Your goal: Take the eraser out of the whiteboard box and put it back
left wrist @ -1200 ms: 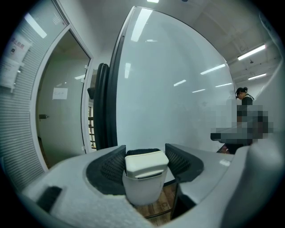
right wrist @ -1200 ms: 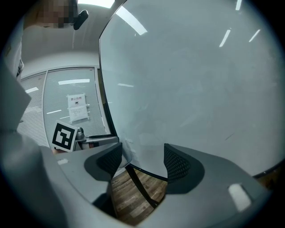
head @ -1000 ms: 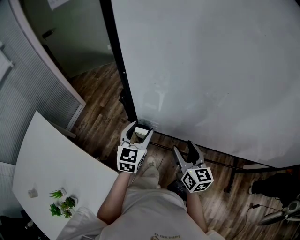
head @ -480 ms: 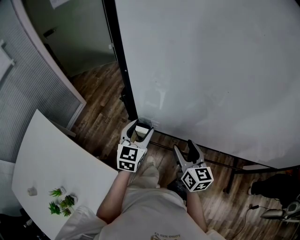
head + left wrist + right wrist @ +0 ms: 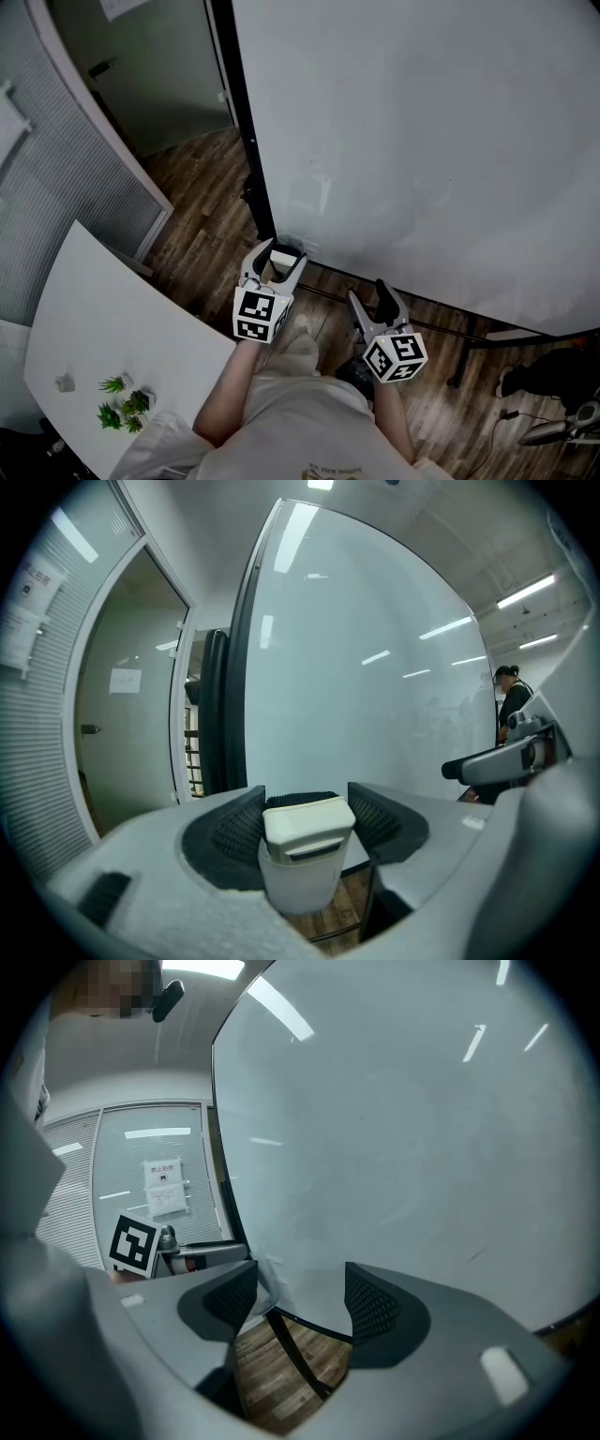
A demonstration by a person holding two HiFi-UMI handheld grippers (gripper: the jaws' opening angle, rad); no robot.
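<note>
Left gripper view, left gripper (image 5: 302,803) jaws closed against cream plastic whiteboard eraser (image 5: 309,827), lower half hidden inside small white box (image 5: 298,885), right gripper (image 5: 300,1299) parted and empty, paper wall notice (image 5: 165,1188) print illegible

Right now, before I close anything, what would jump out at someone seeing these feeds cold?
The huge whiteboard fills the head view's upper right. At its lower left corner, the cream eraser stands upright in its white box, bracketed by the left tongs; whether the pads press it I cannot tell. The right tongs hang open and empty beside them.
</note>
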